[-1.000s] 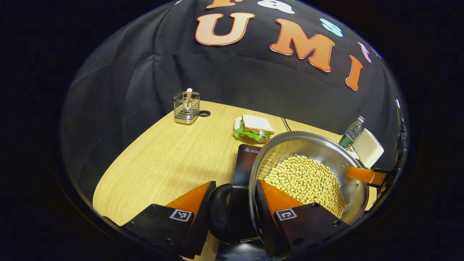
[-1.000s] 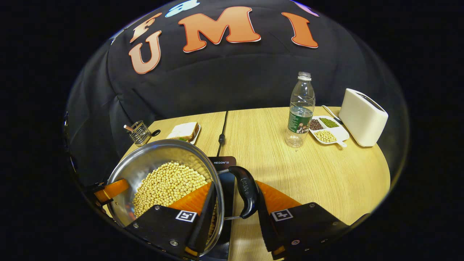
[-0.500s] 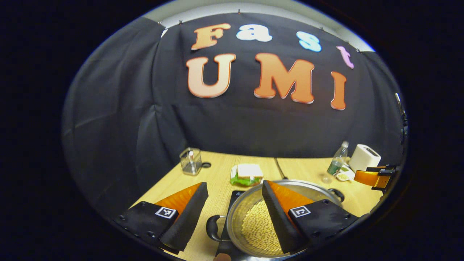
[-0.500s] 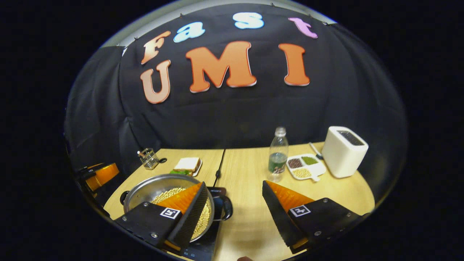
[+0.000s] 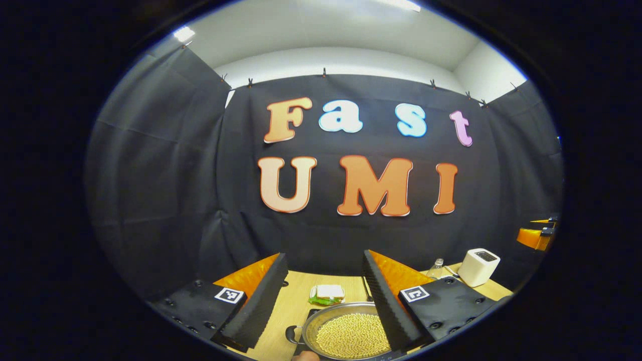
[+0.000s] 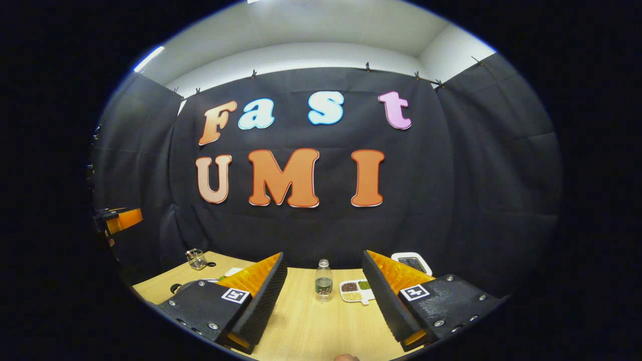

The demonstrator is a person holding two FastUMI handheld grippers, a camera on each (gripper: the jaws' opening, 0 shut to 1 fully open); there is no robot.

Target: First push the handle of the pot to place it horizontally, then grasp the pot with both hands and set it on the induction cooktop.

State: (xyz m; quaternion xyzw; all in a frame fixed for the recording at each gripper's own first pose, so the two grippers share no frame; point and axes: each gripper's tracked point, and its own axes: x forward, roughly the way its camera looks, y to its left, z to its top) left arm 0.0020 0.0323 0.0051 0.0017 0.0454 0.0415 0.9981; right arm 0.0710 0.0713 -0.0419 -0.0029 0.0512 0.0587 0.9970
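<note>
Table (image 6: 311, 326): light wood, spans the bottom of both views under the black cloth wall (image 5: 165, 200), white ceiling above. Left gripper (image 5: 325, 296): fingers spread wide, nothing between them, raised above the table and apart from the pot. Right gripper (image 6: 325, 296): also spread wide, holding nothing; it also shows at the far right edge of the left gripper view. Pot (image 5: 346, 333): steel, full of pale round beans, low in the left gripper view between the two fingers, one dark side handle (image 5: 292, 335) on its left pointing sideways; what it rests on is mostly cut off by the view's lower edge, can't confirm it's the cooktop from here. In the right gripper view a sliver of the pot rim peeks out behind the left finger. White toaster (image 5: 478, 267) at the far right of the table. Sandwich (image 5: 326, 294) with green leaf just behind the pot. Clear bottle (image 6: 323, 281) with dark label stands mid-table, label text too small to read. White divided dish (image 6: 355, 291) of beans just right of the bottle. Wire holder (image 6: 196, 259) at far left. Square coded markers on each finger mount, no readable writing.
</note>
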